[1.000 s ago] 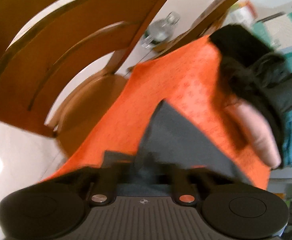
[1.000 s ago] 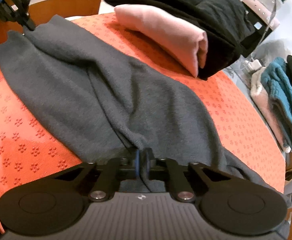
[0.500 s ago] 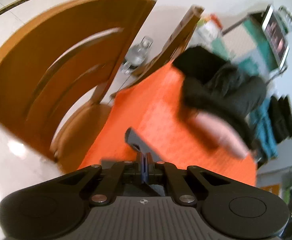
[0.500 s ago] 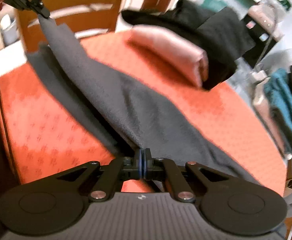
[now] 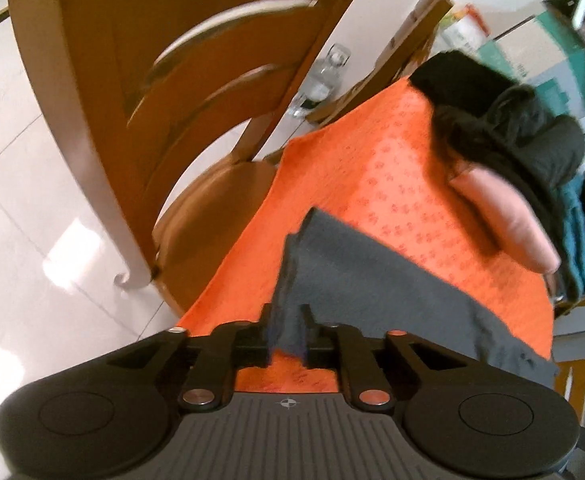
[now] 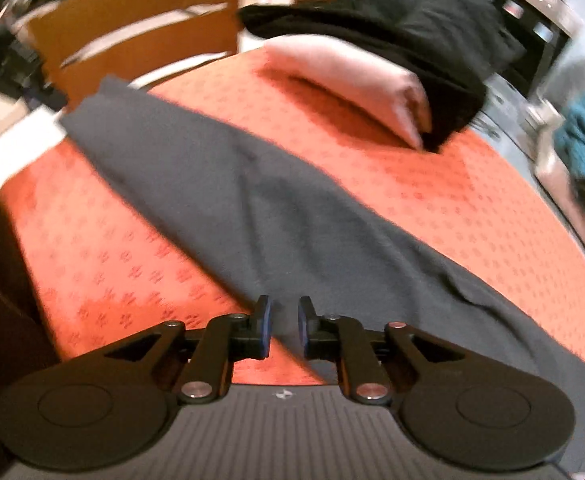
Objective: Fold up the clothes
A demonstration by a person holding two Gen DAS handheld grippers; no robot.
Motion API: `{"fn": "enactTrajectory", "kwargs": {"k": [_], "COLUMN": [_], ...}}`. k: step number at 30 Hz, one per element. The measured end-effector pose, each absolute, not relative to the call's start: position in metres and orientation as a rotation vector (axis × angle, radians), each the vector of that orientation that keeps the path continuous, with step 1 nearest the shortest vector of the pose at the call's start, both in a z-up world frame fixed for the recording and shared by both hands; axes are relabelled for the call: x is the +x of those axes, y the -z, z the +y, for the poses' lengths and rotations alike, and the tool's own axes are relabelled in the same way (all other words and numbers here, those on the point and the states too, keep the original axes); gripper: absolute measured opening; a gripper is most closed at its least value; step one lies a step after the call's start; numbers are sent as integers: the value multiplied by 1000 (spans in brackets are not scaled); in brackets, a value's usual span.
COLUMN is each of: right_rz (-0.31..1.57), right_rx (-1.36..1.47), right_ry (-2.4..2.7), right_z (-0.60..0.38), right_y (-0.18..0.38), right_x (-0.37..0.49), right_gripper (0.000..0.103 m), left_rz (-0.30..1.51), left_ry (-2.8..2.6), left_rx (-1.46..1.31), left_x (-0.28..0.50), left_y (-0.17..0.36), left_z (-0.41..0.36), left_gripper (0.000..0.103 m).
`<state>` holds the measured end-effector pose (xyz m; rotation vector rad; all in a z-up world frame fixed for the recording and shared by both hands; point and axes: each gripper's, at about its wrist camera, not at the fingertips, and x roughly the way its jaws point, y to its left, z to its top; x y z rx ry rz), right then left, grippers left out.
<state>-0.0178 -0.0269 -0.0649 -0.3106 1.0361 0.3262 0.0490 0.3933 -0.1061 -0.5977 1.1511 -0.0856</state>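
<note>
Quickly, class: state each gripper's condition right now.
Left gripper: open, grey garment hanging loosely between its fingers.
Right gripper: open, holding nothing.

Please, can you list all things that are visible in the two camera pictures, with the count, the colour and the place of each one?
grey garment: one, dark grey, spread diagonally on the tablecloth
tablecloth: one, orange, patterned, covering the table
folded pink garment: one, pink, far side, against the black clothes
black clothes: a pile, black, behind the pink one
teal clothes: a stack, teal, beyond the table
wooden chairs: at least two, brown, at the table edge
left gripper: open, grey cloth between its fingers
right gripper: open, at the garment's near edge
</note>
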Motion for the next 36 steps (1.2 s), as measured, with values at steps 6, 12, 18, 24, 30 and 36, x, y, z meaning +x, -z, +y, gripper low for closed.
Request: {"fn": "enactTrajectory", "kwargs": {"k": [6, 12, 18, 24, 30, 36], "right_rz": [1067, 1096, 1047, 1030, 989, 1076], "right_rx": [-97, 243, 604, 855, 897, 823], "right_ry": [-146, 72, 235, 373, 420, 408], "right_z": [-81, -143, -192, -216, -219, -219], "right_y": [58, 67, 82, 111, 117, 127], "right_x": [9, 35, 55, 68, 77, 101], "right_gripper": [22, 28, 33, 35, 2, 7], "left_rz": [1094, 1098, 1034, 1045, 1062, 1064], "left_ry": [97, 92, 216, 306, 304, 299], "left_rx": [-538, -531, -335, -114, -58, -29], "left_x": [62, 77, 83, 83, 80, 81], "left_y": [103, 112, 95, 108, 116, 116], "left_z": [376, 356, 315, 280, 283, 282], "left_gripper": [53, 52, 51, 51, 44, 44]}}
